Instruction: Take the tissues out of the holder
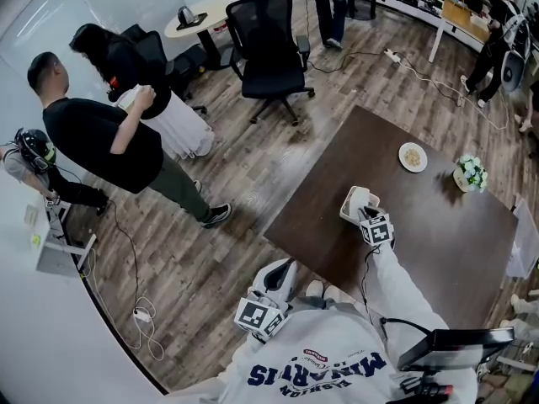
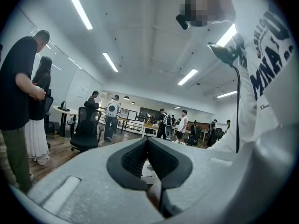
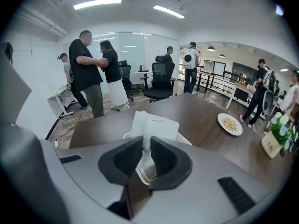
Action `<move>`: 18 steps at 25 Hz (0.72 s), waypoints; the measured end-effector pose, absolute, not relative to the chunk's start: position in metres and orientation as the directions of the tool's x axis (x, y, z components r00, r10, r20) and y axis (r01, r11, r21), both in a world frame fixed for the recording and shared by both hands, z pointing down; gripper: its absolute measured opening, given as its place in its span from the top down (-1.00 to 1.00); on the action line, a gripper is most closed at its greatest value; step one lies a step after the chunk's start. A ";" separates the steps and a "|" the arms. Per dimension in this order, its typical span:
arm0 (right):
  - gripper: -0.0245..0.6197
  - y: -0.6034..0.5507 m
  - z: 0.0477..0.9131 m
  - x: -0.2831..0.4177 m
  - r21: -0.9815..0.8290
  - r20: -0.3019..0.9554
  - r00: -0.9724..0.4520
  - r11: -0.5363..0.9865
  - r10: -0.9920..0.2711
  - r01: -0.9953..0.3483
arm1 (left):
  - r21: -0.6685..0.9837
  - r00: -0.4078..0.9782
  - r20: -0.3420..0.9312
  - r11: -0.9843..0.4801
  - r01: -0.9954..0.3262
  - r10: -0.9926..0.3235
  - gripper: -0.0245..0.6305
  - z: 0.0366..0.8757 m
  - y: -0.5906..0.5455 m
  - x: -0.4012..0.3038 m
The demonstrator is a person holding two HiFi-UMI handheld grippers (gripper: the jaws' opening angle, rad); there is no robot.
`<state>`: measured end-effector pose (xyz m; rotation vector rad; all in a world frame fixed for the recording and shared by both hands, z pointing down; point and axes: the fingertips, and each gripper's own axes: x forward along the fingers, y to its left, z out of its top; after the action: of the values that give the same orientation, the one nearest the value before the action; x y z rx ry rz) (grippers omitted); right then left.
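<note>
Head view: mid-frame, the right gripper [image 1: 365, 209] reaches over the dark brown wooden table [image 1: 438, 234], its tip at the white boxy tissue holder [image 1: 348, 211]. The left gripper [image 1: 285, 269] sits lower centre, off the table's edge.

Left gripper view: the jaws are pressed together, with nothing between them.

Right gripper view: at centre, the jaws are nearly together, pinching the white paper tissue [image 3: 154, 124] that stands up out of the holder.

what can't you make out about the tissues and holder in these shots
- What remains inside the holder: in the right gripper view the right gripper covers the opening; in the head view it is too small.
- Print on the tissue: right gripper view, too small.
- Holder from the left gripper: that view faces the room.
</note>
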<state>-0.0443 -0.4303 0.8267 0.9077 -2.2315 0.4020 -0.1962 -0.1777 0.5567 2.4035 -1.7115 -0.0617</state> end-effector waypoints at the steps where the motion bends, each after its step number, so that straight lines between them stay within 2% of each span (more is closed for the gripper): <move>1: 0.73 -0.429 0.823 -0.045 -0.015 0.690 -0.524 0.714 -0.499 -0.700 | 0.178 0.335 0.075 -0.318 -0.931 -0.939 0.91 0.557 -0.178 -0.196; 6: 0.73 -0.415 0.779 -0.051 0.023 0.615 -0.564 0.728 -0.551 -0.685 | 0.180 0.356 0.069 -0.339 -0.923 -0.932 0.91 0.555 -0.180 -0.200; 18: 0.74 -0.325 0.587 -0.018 -0.002 0.276 -0.668 0.694 -0.692 -0.720 | 0.141 0.470 0.025 -0.463 -0.875 -0.882 0.91 0.540 -0.198 -0.169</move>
<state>-0.0181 -0.3250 0.5869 1.1264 -2.6516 0.1613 -0.1691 -0.1982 0.5400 2.5768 -1.5491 -0.0780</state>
